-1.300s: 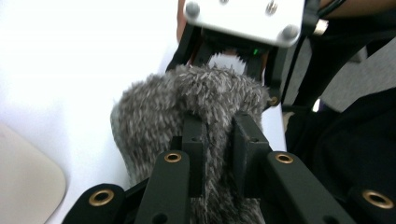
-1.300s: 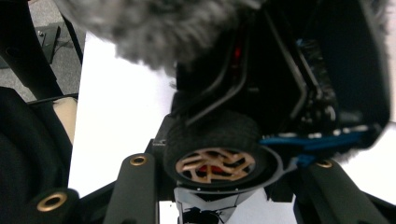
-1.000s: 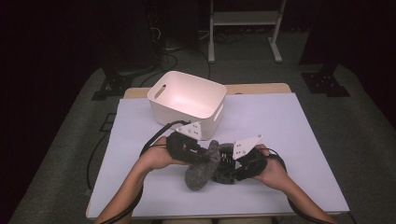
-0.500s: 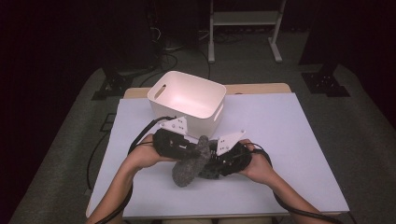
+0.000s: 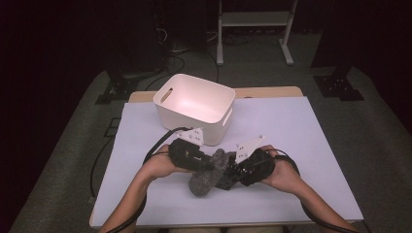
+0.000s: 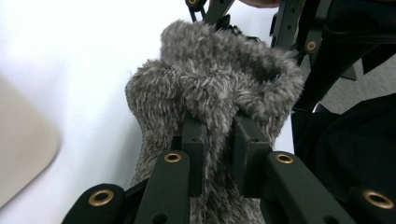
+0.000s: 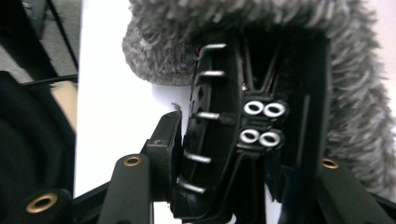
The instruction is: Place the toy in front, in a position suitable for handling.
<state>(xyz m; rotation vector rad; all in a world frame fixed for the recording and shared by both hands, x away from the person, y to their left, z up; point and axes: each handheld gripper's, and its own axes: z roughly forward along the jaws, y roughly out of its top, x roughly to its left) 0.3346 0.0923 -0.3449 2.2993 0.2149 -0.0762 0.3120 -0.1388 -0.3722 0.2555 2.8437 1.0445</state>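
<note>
A grey fuzzy cover (image 5: 210, 174) hangs between both hands just above the white table (image 5: 291, 126). My left gripper (image 5: 206, 165) is shut on a fold of its pile; in the left gripper view the jaws pinch the fuzzy cover (image 6: 219, 88) at the left gripper (image 6: 219, 140). A black plastic frame (image 7: 261, 93) with metal pins sits inside the fuzzy cover (image 7: 355, 93). My right gripper (image 7: 247, 144) has it between its jaws, which have just been opening slightly; the left pad still touches it. The right gripper (image 5: 233, 172) meets the cover from the right.
A white plastic bin (image 5: 194, 104) with handle slots stands just behind the hands, its near wall close to the left gripper. Cables trail from both grippers. Dark floor and a metal stand (image 5: 252, 19) lie beyond the table's far edge.
Both hands with the cover drifted a little to the left, then came back right and slightly nearer. The left grip on the pile looks unchanged.
</note>
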